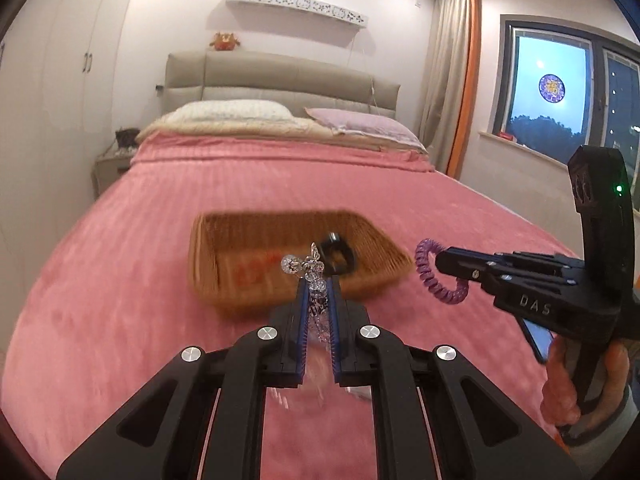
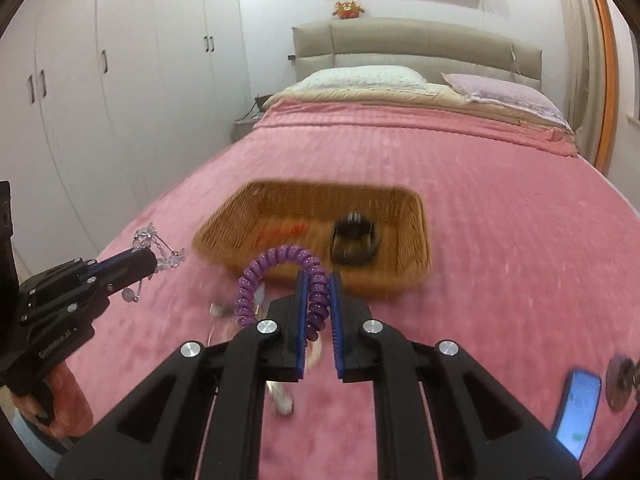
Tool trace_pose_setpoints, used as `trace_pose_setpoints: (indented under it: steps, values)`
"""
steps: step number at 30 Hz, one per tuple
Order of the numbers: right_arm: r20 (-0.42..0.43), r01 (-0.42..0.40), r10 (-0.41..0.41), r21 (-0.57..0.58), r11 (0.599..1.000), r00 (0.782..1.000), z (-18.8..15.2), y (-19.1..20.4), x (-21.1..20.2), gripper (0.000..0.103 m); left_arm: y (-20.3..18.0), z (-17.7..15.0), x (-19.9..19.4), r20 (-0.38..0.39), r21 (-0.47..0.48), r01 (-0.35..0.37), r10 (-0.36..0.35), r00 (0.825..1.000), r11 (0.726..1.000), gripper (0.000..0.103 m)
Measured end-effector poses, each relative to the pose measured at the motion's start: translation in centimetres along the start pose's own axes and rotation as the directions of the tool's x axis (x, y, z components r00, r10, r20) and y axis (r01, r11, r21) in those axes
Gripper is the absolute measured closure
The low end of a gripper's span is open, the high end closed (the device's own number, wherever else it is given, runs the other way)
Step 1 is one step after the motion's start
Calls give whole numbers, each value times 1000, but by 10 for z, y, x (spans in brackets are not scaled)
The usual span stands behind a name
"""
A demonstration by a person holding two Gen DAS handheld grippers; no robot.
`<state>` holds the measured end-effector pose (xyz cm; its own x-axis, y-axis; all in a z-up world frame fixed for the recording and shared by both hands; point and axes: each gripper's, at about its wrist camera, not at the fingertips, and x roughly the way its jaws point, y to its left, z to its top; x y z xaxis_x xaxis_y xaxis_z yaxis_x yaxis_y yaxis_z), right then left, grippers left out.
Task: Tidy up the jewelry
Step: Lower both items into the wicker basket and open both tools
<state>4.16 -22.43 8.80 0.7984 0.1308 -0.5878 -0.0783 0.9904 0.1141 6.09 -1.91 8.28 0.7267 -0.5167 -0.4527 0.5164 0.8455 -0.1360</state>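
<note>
My left gripper (image 1: 318, 286) is shut on a clear crystal bead piece (image 1: 304, 266), held above the pink bed just short of the wicker basket (image 1: 224, 240). It also shows in the right wrist view (image 2: 154, 260) with the crystal beads (image 2: 160, 246). My right gripper (image 2: 318, 280) is shut on a purple spiral coil band (image 2: 276, 264), held near the basket's (image 2: 416, 248) front edge. In the left wrist view the right gripper (image 1: 440, 262) holds the coil band (image 1: 430, 272) to the basket's right. A black clip (image 2: 354, 240) and a red item (image 2: 284, 232) lie in the basket.
The pink bedspread (image 2: 500, 220) stretches to pillows and a headboard at the back. A phone (image 2: 578, 412) and a round dark object (image 2: 620, 380) lie at the right. Small blurred pieces (image 2: 282, 396) lie on the bed under my right gripper. Wardrobes stand at the left.
</note>
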Motion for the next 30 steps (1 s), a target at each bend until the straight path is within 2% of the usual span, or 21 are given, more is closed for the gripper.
trace_pose_setpoints:
  steps: [3,7,10,14,17,21,25,28,30]
  values:
    - [4,20,-20,22,1000,1000,24,-6,29,94,9,22,30,-3,-13,4,-4,1000,1000,96]
    - [-40,-5,8,80,997,999,53,-19,81,94,25,40,74,-28,-33,-5,4,1000,999,96]
    - [-79,-9,16,86,996,997,64,-18,113,94,41,44,111,-71,-66,-12,7,997,998,96]
    - [-141,19,-11,56,998,990,68,-8,155,94,60,40,145,-117,-103,-43,31,993,994,96]
    - [-196,32,-25,29,999,980,62,0,179,94,70,36,156,-141,-121,-53,35,989,991,96]
    - [-208,54,-57,-19,998,977,54,8,189,94,73,33,163,-166,-112,-50,31,986,992,96]
    - [-227,46,-46,-5,999,973,48,5,193,94,73,29,166,-175,-109,-36,17,984,993,95]
    - [-237,4,11,64,998,972,47,-7,190,93,78,27,162,-165,-125,-19,-2,986,992,85]
    - [-237,-11,31,86,996,971,46,-10,185,89,81,27,157,-159,-138,-14,-8,987,990,80]
